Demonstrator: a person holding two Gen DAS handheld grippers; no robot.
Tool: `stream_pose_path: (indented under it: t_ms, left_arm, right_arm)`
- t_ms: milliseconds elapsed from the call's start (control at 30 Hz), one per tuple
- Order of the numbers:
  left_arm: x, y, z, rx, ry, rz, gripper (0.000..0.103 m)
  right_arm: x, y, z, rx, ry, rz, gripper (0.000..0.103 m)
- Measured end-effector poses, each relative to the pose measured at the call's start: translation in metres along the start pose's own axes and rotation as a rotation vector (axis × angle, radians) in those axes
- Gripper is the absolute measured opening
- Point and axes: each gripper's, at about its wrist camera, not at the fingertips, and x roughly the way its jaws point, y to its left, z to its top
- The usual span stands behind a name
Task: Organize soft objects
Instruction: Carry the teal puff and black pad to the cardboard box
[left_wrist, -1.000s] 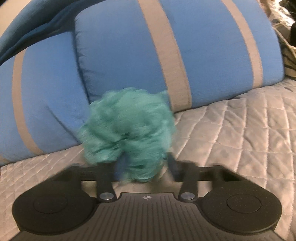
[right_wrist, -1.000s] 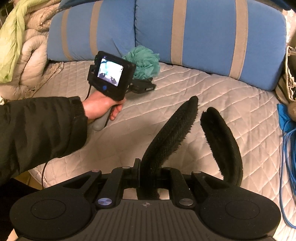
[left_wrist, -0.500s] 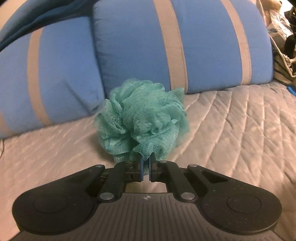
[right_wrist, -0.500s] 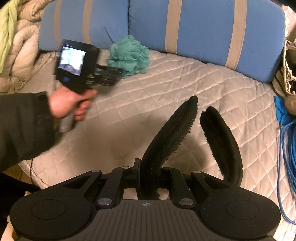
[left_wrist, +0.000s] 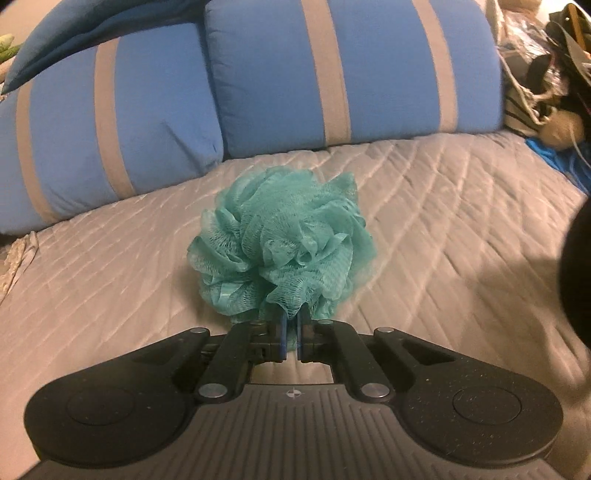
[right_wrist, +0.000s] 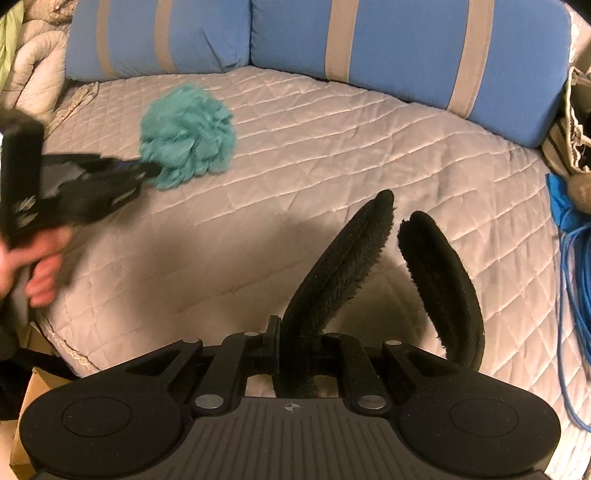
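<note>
A teal mesh bath pouf (left_wrist: 284, 243) hangs just above the quilted bedspread (left_wrist: 443, 221). My left gripper (left_wrist: 290, 325) is shut on its lower edge. The right wrist view shows the same pouf (right_wrist: 188, 134) at the left, blurred, held out by the left gripper (right_wrist: 147, 171) in a person's hand (right_wrist: 37, 273). My right gripper (right_wrist: 295, 350) is shut on one end of a black furry curved band (right_wrist: 340, 266). The band arches up and back down to the right, over the front of the bed. A dark blur, probably this band (left_wrist: 576, 277), sits at the right edge of the left wrist view.
Two blue pillows with tan stripes (right_wrist: 406, 44) line the back of the bed. A bundled cream blanket (right_wrist: 33, 70) lies at the far left. A coiled blue cable (right_wrist: 572, 295) and bags (right_wrist: 569, 125) crowd the right side. A cardboard box (right_wrist: 26, 406) sits below the bed's front-left corner.
The left gripper shut on the pouf by the pillows, then carried it away from them toward the bed's front left. The right gripper and its black band barely moved.
</note>
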Motion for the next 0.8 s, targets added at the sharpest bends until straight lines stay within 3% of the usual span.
stream_pose_path:
  t_ms: [533, 800]
  left_arm:
    - [-0.086, 0.0, -0.027, -0.005, 0.051, -0.023, 0.005]
    - [-0.134, 0.002, -0.042, -0.013, 0.036, -0.08, 0.004]
  right_arm:
    - [-0.034, 0.01, -0.027, 0.032, -0.063, 0.014, 0.014]
    - [-0.067, 0.023, -0.053, 0.036, -0.1, 0.029, 0.014]
